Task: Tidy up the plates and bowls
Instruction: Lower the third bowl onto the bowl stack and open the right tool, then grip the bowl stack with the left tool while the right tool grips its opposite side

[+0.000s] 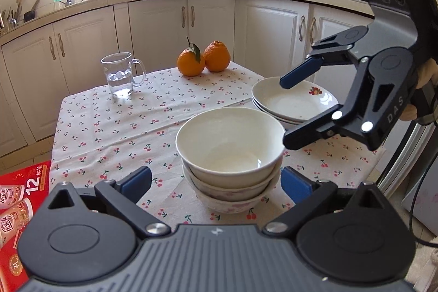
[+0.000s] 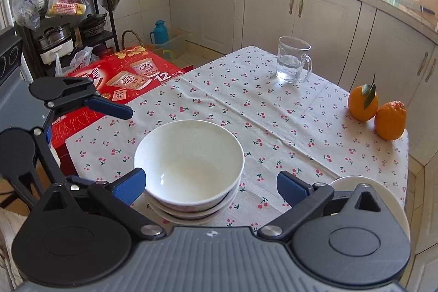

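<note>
Three white bowls (image 1: 230,155) stand nested in one stack on the cherry-print tablecloth (image 1: 123,127); the stack also shows in the right wrist view (image 2: 189,163). Behind it to the right lies a stack of white plates (image 1: 295,103), seen only as a rim (image 2: 383,193) in the right wrist view. My left gripper (image 1: 216,182) is open and empty, its jaws either side of the bowl stack, not touching. My right gripper (image 2: 210,185) is open and empty beside the bowls; in the left wrist view it (image 1: 287,111) hovers over the plates' near rim.
A glass mug (image 1: 120,78) with water stands at the table's far left. Two oranges (image 1: 204,59) sit at the far edge. A red drinks carton (image 2: 120,81) stands on the floor by the table. Kitchen cabinets (image 1: 164,26) surround the table.
</note>
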Available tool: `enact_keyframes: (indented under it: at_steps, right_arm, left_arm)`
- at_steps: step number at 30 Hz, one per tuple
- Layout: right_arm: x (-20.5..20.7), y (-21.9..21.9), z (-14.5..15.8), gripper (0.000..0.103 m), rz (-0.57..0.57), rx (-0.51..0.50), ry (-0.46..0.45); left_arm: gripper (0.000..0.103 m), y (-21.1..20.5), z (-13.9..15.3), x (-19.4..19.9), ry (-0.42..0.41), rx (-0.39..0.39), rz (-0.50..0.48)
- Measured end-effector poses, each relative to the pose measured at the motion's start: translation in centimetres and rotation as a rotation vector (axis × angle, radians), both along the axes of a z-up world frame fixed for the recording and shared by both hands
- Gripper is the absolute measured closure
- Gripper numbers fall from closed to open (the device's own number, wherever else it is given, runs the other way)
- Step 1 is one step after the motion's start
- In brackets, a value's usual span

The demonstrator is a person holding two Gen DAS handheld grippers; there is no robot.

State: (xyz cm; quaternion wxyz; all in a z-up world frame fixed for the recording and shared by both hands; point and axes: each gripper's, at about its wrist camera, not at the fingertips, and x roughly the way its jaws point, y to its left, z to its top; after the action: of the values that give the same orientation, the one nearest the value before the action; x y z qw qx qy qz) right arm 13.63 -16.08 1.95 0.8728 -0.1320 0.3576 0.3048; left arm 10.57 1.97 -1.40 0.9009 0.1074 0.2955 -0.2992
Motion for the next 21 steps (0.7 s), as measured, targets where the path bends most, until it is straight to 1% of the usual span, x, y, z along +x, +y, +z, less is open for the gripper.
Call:
enact_keyframes:
  at_steps: [3, 6, 9, 14, 21]
  right_arm:
    - [-1.3, 0.2, -0.5, 0.0, 0.028, -0.056, -0.038]
    - [-2.2, 0.5, -1.7, 0.0, 0.051, -0.11, -0.048]
    - [-2.6, 0.9, -3.1, 0.0, 0.07, -0.157, -0.045]
    - [-2.3, 1.3, -4.8, 0.0, 0.09, -0.169, -0.018]
    - [-0.4, 1.7, -7.0, 0.0, 0.101, -0.17, 0.01]
  left_arm:
    - [0.001, 0.2, -0.4, 0.1, 0.005, 0.04, -0.001]
    - [0.001, 0.3, -1.3, 0.4, 0.02, 0.082, 0.001]
    - [0.001, 0.3, -2.3, 1.0, 0.039, 0.112, -0.017]
    - [0.002, 0.2, -3.7, 1.9, 0.061, 0.146, -0.074]
    - [0.002, -0.5, -5.4, 3.9, 0.102, 0.159, -0.191]
